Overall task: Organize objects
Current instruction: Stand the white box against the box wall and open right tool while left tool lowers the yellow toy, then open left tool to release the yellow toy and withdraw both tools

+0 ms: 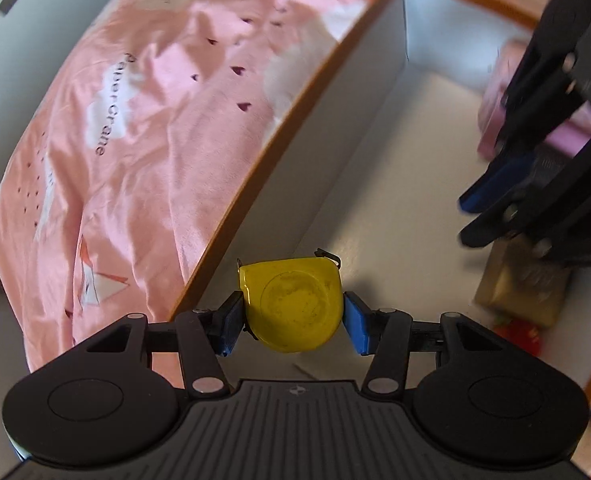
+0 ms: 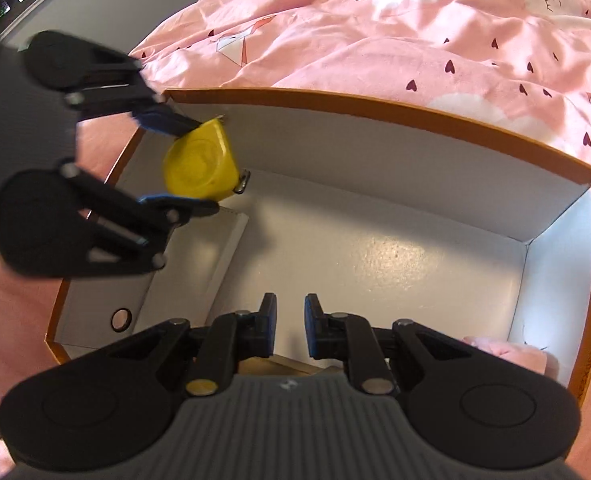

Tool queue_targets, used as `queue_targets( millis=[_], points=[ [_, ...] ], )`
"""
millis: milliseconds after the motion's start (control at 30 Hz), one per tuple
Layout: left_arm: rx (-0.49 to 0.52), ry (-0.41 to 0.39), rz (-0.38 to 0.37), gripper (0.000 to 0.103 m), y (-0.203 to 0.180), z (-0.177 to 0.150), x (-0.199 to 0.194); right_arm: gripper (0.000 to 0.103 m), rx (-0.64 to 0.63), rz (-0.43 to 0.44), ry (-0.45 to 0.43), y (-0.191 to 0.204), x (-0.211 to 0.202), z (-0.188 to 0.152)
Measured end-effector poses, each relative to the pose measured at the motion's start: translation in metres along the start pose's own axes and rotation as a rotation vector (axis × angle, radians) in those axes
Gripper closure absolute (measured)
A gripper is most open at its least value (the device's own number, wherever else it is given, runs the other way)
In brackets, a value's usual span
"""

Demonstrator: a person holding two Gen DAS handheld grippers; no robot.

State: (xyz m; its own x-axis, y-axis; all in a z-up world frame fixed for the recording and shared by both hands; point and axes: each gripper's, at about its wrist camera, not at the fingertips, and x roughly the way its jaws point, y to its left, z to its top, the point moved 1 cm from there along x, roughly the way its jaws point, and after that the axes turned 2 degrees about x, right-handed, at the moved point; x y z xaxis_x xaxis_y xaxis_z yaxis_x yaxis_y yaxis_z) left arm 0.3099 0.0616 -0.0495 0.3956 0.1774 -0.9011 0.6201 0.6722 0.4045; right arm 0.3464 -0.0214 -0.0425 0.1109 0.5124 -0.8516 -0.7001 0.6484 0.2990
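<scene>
Two blue pads of the left gripper point(image 1: 293, 320) pinched a yellow tape measure point(image 1: 293, 306) by its flat sides, the jaws closed on it from left and right. It hung over the near-left corner of the open box point(image 2: 375, 118), above the white floor and close to the side wall. From the right wrist view the left gripper point(image 2: 183, 164) reached in from the left, tilted downward, with the tape measure point(image 2: 201, 166) held between its fingers.

The right gripper point(image 2: 290, 330) pointed down into the box with its jaws spread a little and nothing between them; they hovered over the box floor.

The tape measure's case was smooth, glossy plastic, rounded on one side and squared at the other, with a worn circular disc on its face and a small metal hook at a corner. The box was cardboard, matte white inside with an orange rim. A pink soft item point(image 2: 507, 354) lay against its right wall, and a tan rectangular object point(image 1: 523, 284) with a red thing beside it lay on the floor; both were too blurred to identify.

The box sat on a bed covered by a wrinkled pink sheet point(image 2: 375, 40) printed with small dark hearts, white clouds and folded-paper cranes, and the word "Papercrane".
</scene>
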Motion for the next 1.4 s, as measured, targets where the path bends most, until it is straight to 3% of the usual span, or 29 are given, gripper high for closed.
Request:
queue_targets(
  millis=[133, 333, 600, 833, 967, 1067, 1233, 1400],
  points=[
    [0.114, 0.058, -0.024, 0.043, -0.004, 0.001, 0.014, 0.086, -0.015, 0.009, -0.003, 0.000, 0.000, -0.004],
    [0.287, 0.149, 0.005, 0.043, -0.013, -0.002, 0.030, 0.086, -0.006, 0.021, -0.005, -0.002, 0.000, -0.005],
    [0.353, 0.172, 0.049, 0.035, -0.017, -0.012, 0.034, 0.086, -0.021, 0.040, 0.005, -0.001, -0.008, -0.017],
    [0.309, 0.175, 0.056, 0.037, -0.011, -0.023, 0.029, 0.085, -0.002, 0.042, 0.002, -0.001, -0.009, -0.020],
    [0.205, 0.159, 0.014, 0.067, -0.002, -0.025, 0.022, 0.085, 0.014, 0.039, 0.007, -0.003, -0.009, -0.021],
    [0.119, 0.140, 0.007, 0.079, 0.006, -0.026, 0.021, 0.085, 0.007, 0.037, 0.001, -0.001, -0.011, -0.022],
    [0.018, 0.129, -0.045, 0.085, 0.010, -0.023, 0.032, 0.085, -0.001, 0.040, 0.003, 0.003, -0.014, -0.023],
    [-0.030, 0.132, -0.053, 0.084, 0.015, -0.023, 0.036, 0.085, 0.007, 0.042, 0.009, 0.005, -0.016, -0.026]
  ],
)
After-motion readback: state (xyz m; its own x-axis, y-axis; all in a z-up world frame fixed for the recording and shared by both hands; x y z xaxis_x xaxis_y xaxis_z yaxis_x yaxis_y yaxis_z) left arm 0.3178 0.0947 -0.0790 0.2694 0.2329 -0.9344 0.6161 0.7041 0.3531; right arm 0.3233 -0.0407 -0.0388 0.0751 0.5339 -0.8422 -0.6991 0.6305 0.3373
